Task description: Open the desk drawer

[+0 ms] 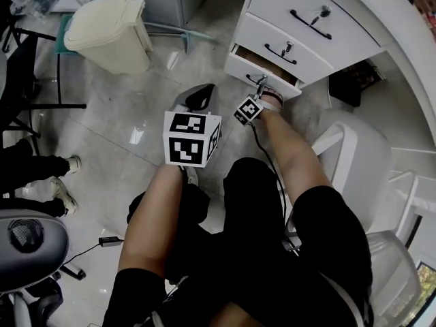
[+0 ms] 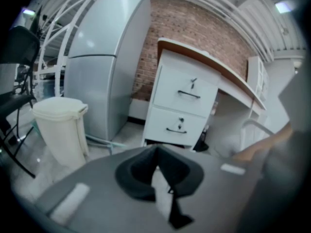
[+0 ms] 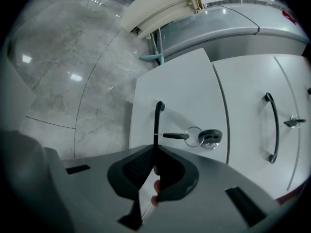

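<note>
Your right gripper (image 3: 154,149) has its jaws pinched narrow on the black handle (image 3: 157,118) of the bottom drawer (image 3: 184,89). The bar runs straight ahead out of the jaw tips, and the jaws themselves hide exactly where along it you are holding. Just right of the tips, a key (image 3: 176,136) sticks out of the drawer's lock (image 3: 213,137), close to the pads but not touching them.

In the head view the drawer (image 1: 240,65) stands a little way out of the desk, with a strip of its brown inside showing beyond the gripper (image 1: 261,86). By that, the pull looks begun and far from finished.

Draw straight back toward yourself, in line with the drawer's travel. A sideways or upward tug would likely make the drawer bind. Hold the squeeze firm so the thin bar cannot slip through the pads, and do not let the tips drift right into the key.

Your left gripper (image 2: 156,154) is closed on nothing and held in the air to the left of the working one (image 1: 198,94), with the drawers well ahead of it. Leave it there, out of the drawer's path.
</note>
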Tool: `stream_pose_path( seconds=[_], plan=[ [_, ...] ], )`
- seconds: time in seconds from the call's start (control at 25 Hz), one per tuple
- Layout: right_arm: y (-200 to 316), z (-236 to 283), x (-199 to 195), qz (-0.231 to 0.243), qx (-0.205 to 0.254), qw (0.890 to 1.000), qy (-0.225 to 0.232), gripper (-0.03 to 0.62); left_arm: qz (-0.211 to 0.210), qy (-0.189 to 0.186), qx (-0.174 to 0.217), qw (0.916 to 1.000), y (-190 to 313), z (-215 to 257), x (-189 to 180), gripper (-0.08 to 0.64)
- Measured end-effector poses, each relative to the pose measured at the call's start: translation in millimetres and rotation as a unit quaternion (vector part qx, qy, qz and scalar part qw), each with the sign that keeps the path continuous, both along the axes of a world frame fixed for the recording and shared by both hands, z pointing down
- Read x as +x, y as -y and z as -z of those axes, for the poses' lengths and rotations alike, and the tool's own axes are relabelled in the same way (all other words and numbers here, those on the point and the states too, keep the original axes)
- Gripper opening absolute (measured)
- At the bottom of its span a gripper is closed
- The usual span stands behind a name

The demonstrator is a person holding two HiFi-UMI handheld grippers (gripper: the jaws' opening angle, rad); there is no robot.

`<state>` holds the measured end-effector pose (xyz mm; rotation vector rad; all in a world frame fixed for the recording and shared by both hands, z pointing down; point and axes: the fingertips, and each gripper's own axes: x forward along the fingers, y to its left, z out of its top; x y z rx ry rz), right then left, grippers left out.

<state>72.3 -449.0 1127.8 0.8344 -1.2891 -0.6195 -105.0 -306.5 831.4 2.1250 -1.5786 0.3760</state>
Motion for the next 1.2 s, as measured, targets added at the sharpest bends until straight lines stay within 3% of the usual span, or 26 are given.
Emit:
stream_pose_path(
  seconds=[0.12,0.28,0.4,0.52,0.64,0.72,0.76,0.96,1.08,1.2],
  plan=[
    [-18.5,7.8,-14.1,0.004,0.006,0.999,0.035,0.012,0.012,-0.009,0.010,0.9998,0.6,8.4,-6.3,-0.002],
    [-39.7,5.1,-14.2,0.005,-0.001,1.000,0.021,0.012,0.015,-0.014,0.023,0.9995,0.6,19.9,-5.1,-0.002],
    [-47.2,9.2,-19.6,-0.001,-0.002,0.999,0.043,0.012,0.011,-0.008,0.023,0.9997,-0.6,19.7,-3.3,-0.002],
    [-53.4,11.0,-16.2,-0.044,-0.012,0.995,0.092,0.017,0.010,-0.004,0.021,0.9997,-2.0,17.2,-4.5,-0.002],
    [-66.5,12.4,-20.4,-0.084,-0.009,0.980,0.180,0.017,0.015,-0.005,0.020,0.9997,-1.2,15.1,-9.9,-0.002],
    [-80.8,20.9,-33.0,-0.108,-0.018,0.959,0.261,0.002,0.018,-0.007,0.018,0.9997,-0.4,13.3,-13.4,-0.002],
    [-86.3,26.6,-38.3,-0.126,-0.025,0.944,0.304,0.000,0.018,-0.008,0.017,0.9997,0.0,12.2,-14.7,-0.002],
    [-89.6,68.4,-54.1,-0.212,-0.018,0.847,0.488,-0.002,0.020,-0.010,0.008,0.9997,2.4,3.1,-21.5,-0.002],
    [-85.0,111.6,-65.6,-0.202,0.012,0.797,0.569,-0.002,0.018,-0.013,0.000,0.9998,2.3,-2.7,-22.5,-0.002],
    [-81.6,166.8,-76.6,-0.161,0.046,0.758,0.630,-0.002,0.007,-0.025,-0.003,0.9997,4.6,-4.7,-18.7,-0.002]
  ],
)
